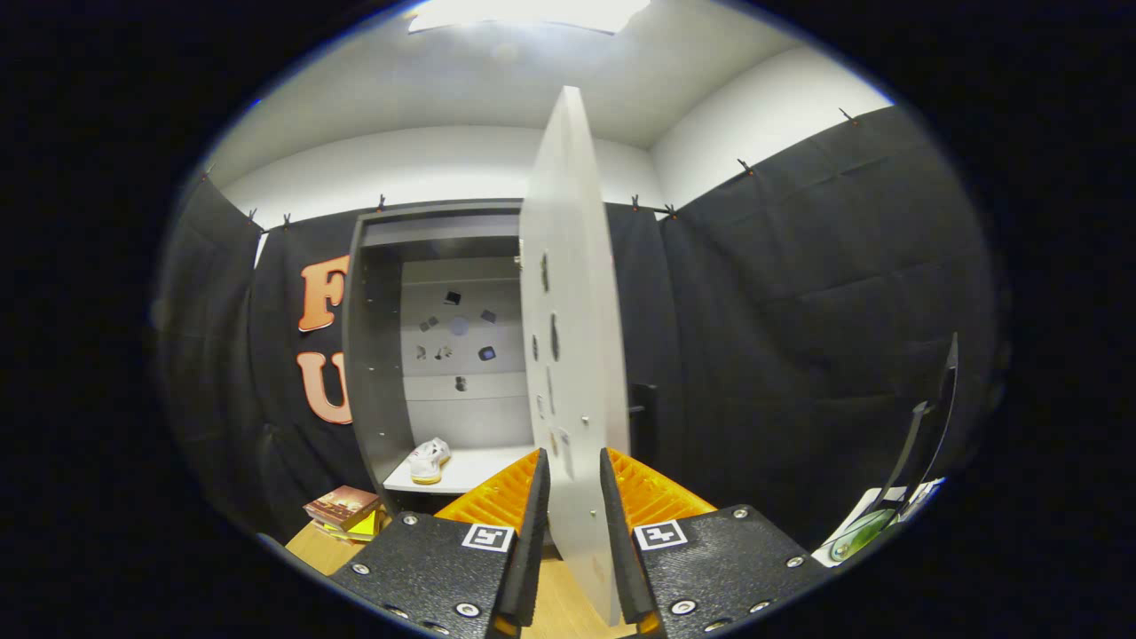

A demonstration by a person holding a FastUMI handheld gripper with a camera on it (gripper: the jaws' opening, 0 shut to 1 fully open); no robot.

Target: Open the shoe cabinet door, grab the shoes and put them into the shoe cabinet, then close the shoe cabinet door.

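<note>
The pale flat cabinet door (568, 293) is clamped edge-on by the gripper (575, 506); the white shoe (429, 461), at ten o'clock inside, suggests closing remains; a skewed pull could let the door slip free.

No readable text, only coded markers.
Two square black-and-white markers, no letters or nr., sit on the gripper (575, 461): one marker (487, 537) on left finger body, other marker (659, 535) on right; both fingers press the cabinet door (568, 293) edge betw. them. Cover print on the stacked books (342, 508) too small to read.
</note>
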